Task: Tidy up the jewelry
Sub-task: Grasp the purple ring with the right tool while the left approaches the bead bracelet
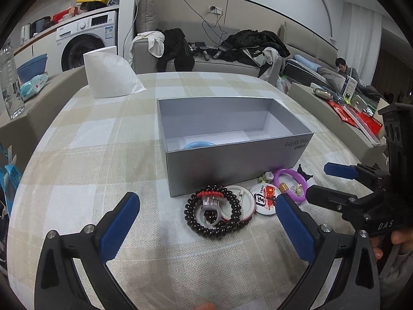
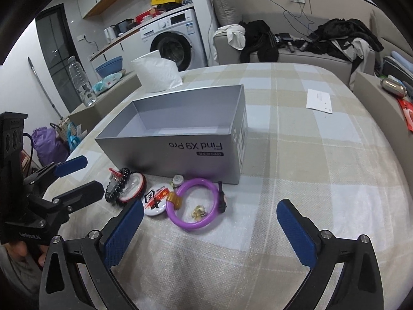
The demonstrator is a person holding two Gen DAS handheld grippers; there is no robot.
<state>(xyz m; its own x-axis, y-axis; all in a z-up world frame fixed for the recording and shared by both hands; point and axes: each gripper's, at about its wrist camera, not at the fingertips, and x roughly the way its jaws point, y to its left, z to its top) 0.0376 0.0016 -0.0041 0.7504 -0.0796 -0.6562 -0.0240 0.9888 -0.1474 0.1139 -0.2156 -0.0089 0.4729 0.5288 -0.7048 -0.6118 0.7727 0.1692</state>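
While the left gripper stood wide open and empty, the beads lay right between its fingers, before the box. From the right view, the open, empty right gripper faced the purple ring, nearer to it.

Home: sofa, washing machine.

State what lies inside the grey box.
Inside the grey box, a blue ring peeks over the near wall, partly hidden. The floor nearest that wall is covered.
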